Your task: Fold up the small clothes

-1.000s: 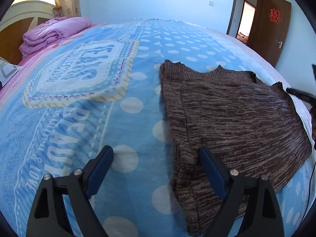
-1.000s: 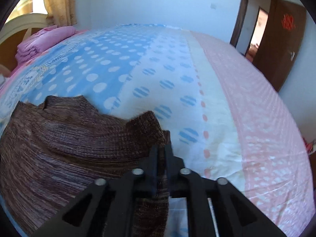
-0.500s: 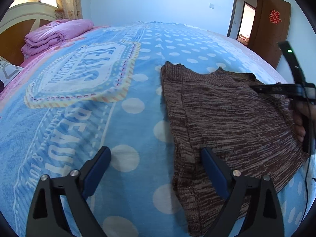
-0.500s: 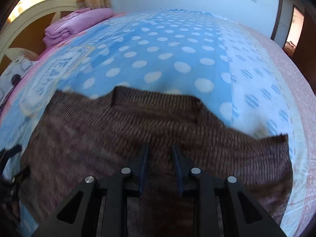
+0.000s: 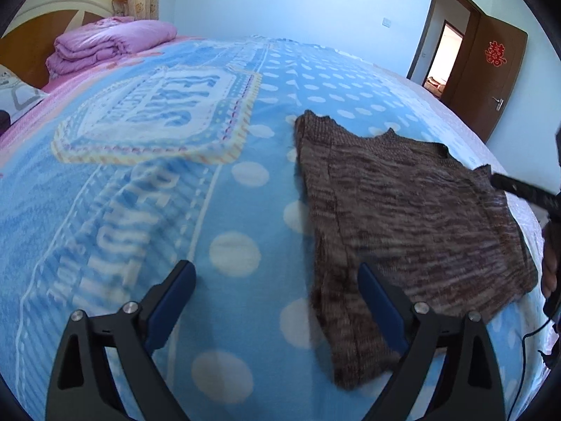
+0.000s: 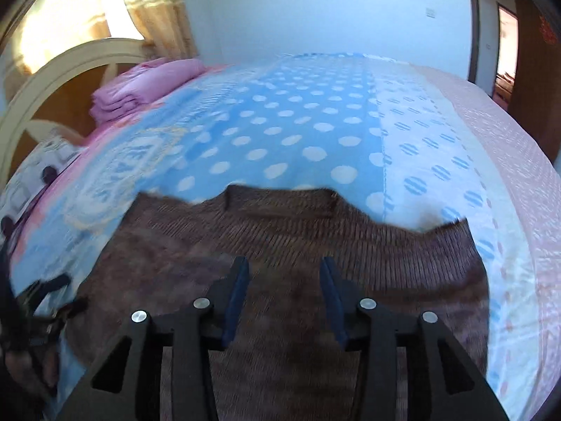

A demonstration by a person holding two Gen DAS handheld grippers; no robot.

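Your right gripper [image 6: 284,273] hangs over the middle of the brown sweater [image 6: 291,280]; its jaws are opening, with nothing pinched between the blue pads, only knit showing below the gap. Your left gripper [image 5: 277,280] stands wide open at the sweater's left edge: one pad sits above the bare bedspread [image 5: 140,189], the other above the knit, and neither presses on cloth.

The sweater [image 5: 403,217] lies flat on the blue polka-dot bedspread, on the side nearer the door [image 5: 498,80]. Its neckline points away from you, toward the far wall, and its hem lies closest to the cameras, so head to hem it runs from near to far. Through the right camera it spreads wider from side to side than it is deep, so its long axis runs crosswise. A strip along its left side looks folded over, though blur makes this uncertain.

A folded pink quilt [image 5: 108,45] rests by the headboard [image 6: 52,84], well apart from the sweater.
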